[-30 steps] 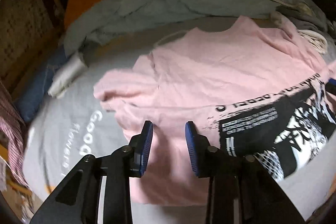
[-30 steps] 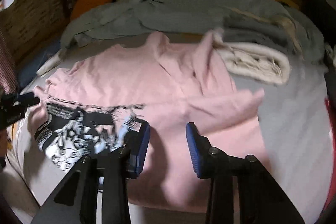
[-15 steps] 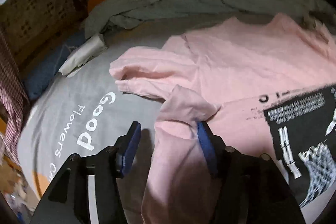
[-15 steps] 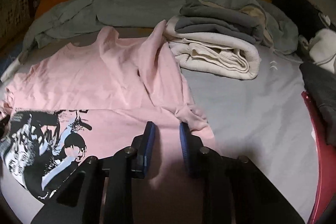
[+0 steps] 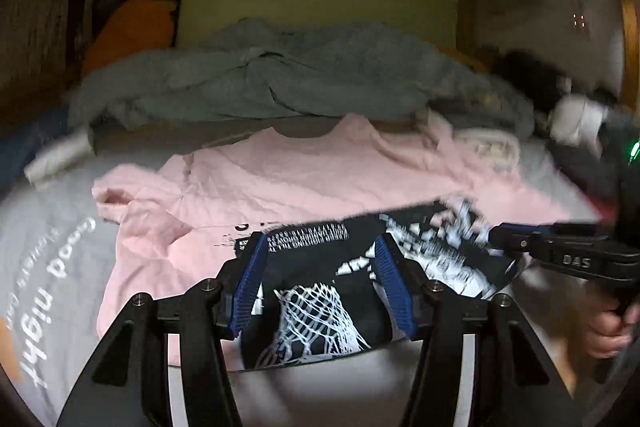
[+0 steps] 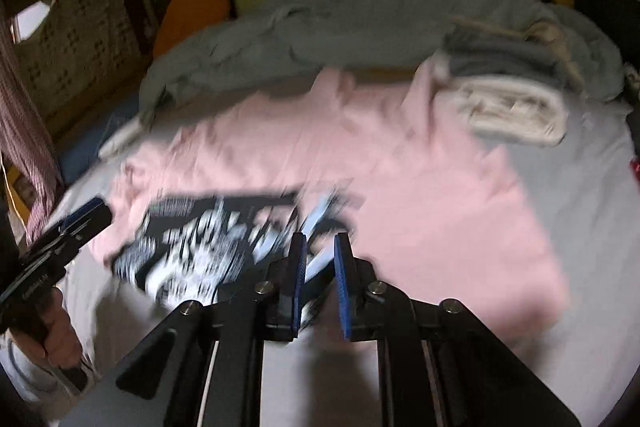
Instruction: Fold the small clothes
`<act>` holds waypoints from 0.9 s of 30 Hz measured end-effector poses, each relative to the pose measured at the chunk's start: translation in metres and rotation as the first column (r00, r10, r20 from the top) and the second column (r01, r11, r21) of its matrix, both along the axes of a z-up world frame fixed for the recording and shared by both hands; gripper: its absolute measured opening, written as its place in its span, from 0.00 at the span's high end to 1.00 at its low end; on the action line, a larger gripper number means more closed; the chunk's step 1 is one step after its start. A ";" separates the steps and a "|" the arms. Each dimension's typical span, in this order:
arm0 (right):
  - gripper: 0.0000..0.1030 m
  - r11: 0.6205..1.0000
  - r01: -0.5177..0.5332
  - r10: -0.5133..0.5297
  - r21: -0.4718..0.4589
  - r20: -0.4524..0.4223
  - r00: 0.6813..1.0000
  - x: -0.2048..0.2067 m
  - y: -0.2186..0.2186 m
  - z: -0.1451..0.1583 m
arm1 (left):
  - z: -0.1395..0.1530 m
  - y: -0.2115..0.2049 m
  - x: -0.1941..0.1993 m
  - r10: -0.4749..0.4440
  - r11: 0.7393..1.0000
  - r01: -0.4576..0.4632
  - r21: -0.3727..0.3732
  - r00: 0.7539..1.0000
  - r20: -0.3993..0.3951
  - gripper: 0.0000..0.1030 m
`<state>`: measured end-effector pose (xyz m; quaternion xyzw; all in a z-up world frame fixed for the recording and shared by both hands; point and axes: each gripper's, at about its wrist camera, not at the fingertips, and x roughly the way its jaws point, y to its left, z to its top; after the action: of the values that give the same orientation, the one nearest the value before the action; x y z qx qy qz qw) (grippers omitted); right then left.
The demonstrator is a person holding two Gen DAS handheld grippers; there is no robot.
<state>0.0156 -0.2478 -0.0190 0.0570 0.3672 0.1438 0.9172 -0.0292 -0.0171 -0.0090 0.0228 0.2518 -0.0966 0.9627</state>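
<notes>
A pink T-shirt (image 5: 300, 179) with a black-and-white print (image 5: 320, 259) lies spread on the bed, its left sleeve folded in. My left gripper (image 5: 320, 239) hovers open over the print's left part, and its pads touch nothing. It also shows at the left edge of the right wrist view, as the left gripper (image 6: 96, 211). My right gripper (image 6: 320, 239) is low over the right end of the print (image 6: 208, 239). Its jaws are closing to a narrow gap with printed cloth showing between them. In the left wrist view the right gripper (image 5: 496, 233) reaches in from the right.
A heap of grey garments (image 5: 300, 79) lies behind the shirt. A folded cream cloth (image 6: 516, 111) sits at the back right. An orange cushion (image 5: 128, 27) and a woven basket (image 6: 80, 39) stand at the back left. The grey sheet (image 5: 48, 267) bears white lettering.
My left gripper swung right, from the sleeve to over the print, and its jaws widened. My right gripper moved left onto the print and its jaws narrowed.
</notes>
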 end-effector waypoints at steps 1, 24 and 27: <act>0.86 1.000 -0.002 0.002 -0.020 -0.001 1.000 -0.002 0.006 -0.003 | -0.005 -0.006 0.001 0.003 1.000 -0.002 0.024 1.000 -0.004 0.47; 0.86 0.972 0.171 -0.158 -0.159 0.089 0.983 0.004 -0.018 0.015 | -0.020 0.049 0.038 0.317 0.948 -0.308 0.084 0.938 -0.139 0.47; 0.86 0.948 0.246 -0.245 -0.201 0.029 0.969 0.020 -0.042 0.007 | -0.028 0.084 0.055 0.391 0.919 -0.389 0.058 0.889 -0.238 0.47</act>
<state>0.0359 -0.2894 -0.0119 0.0080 0.3683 -0.0095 0.9296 0.0261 0.0669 -0.0370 -0.0359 0.3686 0.0976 0.9238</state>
